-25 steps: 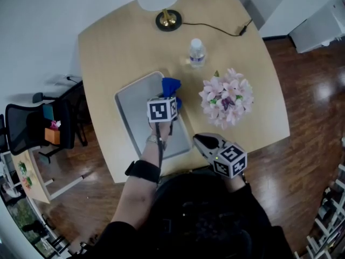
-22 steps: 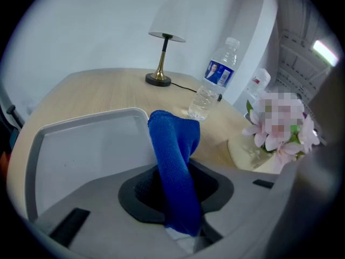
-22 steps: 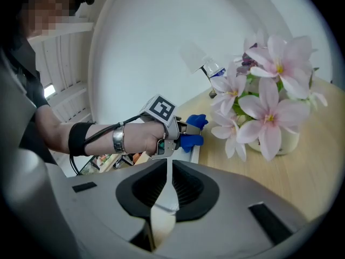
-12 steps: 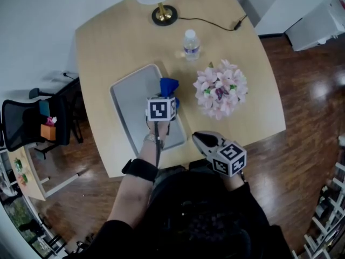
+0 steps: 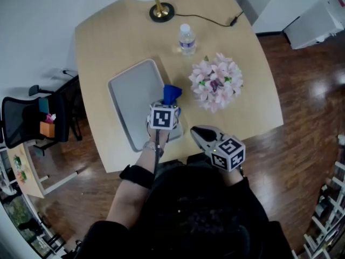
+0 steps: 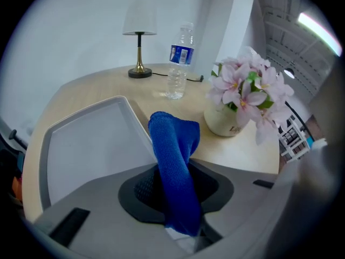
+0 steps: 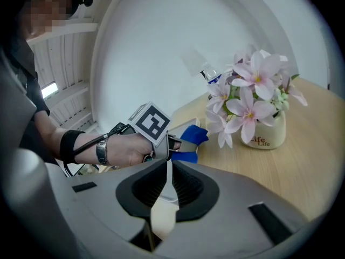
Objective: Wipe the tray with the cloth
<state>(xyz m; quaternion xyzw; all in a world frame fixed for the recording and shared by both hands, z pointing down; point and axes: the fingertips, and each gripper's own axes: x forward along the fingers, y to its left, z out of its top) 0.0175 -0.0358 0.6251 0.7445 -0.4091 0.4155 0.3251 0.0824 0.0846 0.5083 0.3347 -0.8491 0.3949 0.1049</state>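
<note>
A grey tray lies on the wooden table, left of centre. My left gripper is shut on a blue cloth and hovers over the tray's right edge near its front corner. In the left gripper view the blue cloth stands up from between the jaws, with the tray ahead and to the left. I cannot tell whether the cloth touches the tray. My right gripper is shut and holds nothing. It hangs by the table's near edge, right of the tray, and points toward the left gripper.
A pot of pink flowers stands just right of the tray. Behind it are a water bottle and a lamp with a cable running right. A black office chair stands off the table's left side.
The left gripper has drawn the cloth back along the tray's right side toward its near corner. The right gripper has stayed by the table's edge.
</note>
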